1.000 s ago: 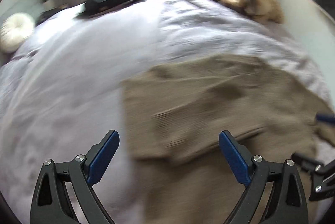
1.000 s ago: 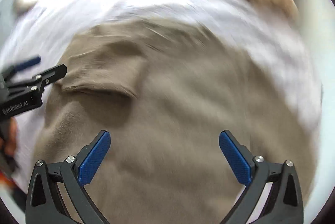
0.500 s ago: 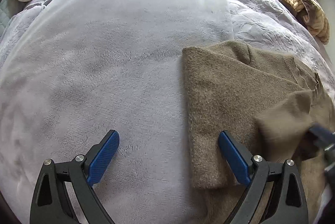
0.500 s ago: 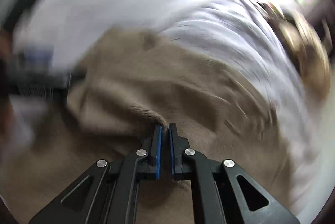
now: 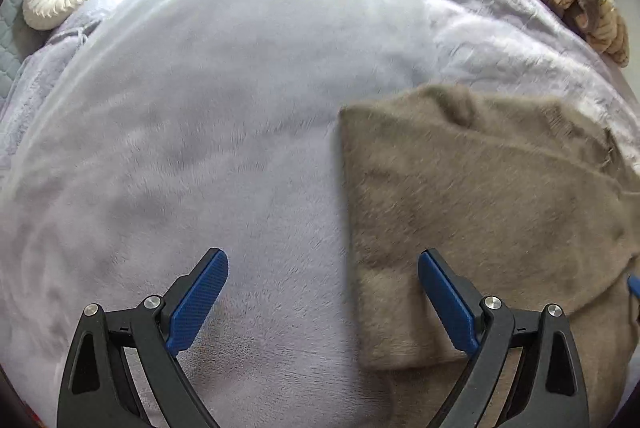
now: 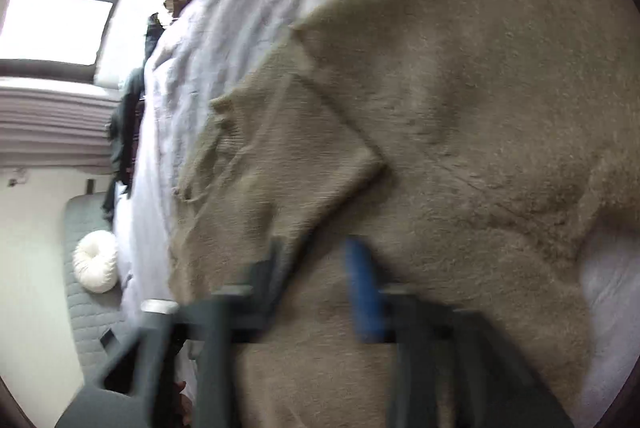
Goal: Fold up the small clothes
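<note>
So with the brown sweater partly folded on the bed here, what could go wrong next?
1. The right claw is opening just above the folded sleeve flap; nothing pins it, so the flap may spring back or drag along.
2. The left claw hangs open astride the brown sweater's left edge, one finger over the grey blanket; closing there could pinch blanket along with knit.
3. The right wrist view is heavily blurred, so placement may be imprecise.

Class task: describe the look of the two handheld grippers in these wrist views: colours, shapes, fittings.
The left gripper has two black fingers built as open triangular frames, joined with silver round-headed bolts, each tipped by a blue ribbed pad. The right gripper is motion-blurred, but shows the same dark frame with a cut-out and one blue pad. No cables, markings or sleeves are visible.
</note>
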Available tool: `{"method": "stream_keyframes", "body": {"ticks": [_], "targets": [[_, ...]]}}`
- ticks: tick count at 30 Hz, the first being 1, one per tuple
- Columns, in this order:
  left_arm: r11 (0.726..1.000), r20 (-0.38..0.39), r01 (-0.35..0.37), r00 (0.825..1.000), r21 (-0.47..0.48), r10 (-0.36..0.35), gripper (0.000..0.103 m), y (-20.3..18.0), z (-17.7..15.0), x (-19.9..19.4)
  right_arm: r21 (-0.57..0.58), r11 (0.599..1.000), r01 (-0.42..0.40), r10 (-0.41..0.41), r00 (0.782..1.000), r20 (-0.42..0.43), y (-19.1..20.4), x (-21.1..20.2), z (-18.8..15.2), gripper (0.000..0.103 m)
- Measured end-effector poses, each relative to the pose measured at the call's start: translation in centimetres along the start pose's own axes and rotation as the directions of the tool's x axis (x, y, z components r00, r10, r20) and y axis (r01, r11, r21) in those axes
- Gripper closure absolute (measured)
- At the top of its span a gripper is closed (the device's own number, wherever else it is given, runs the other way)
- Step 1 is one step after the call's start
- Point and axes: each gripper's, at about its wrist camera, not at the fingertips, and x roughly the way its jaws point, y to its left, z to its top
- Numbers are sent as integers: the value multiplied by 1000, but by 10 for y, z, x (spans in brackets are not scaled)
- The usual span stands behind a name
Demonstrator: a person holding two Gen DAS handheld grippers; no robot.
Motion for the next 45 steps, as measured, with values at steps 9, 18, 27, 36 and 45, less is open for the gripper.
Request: {"method": "stream_keyframes", "body": {"ticks": [9, 18, 27, 36, 45], "targets": [[992, -2, -48, 999, 118, 49, 6, -32, 1, 5, 37, 999, 15, -15, 1000, 4, 14, 13, 19, 95], [992, -25, -33, 999, 120, 36, 6, -28, 2, 11, -20, 988, 150, -151, 988, -29, 0, 15, 2, 93], [987, -56, -33, 998, 160, 42, 6, -36, -6, -7, -39, 939, 341, -340, 940, 24, -10, -29, 3, 87], [972, -106, 69, 993, 226, -46, 6, -75, -41, -45, -29, 962, 271, -271, 962, -27, -22, -60, -25, 54], [951, -150, 149, 982, 270, -111, 6, -122, -74, -80, -3, 977, 212, -211, 971, -112, -30, -77, -59, 50]]}}
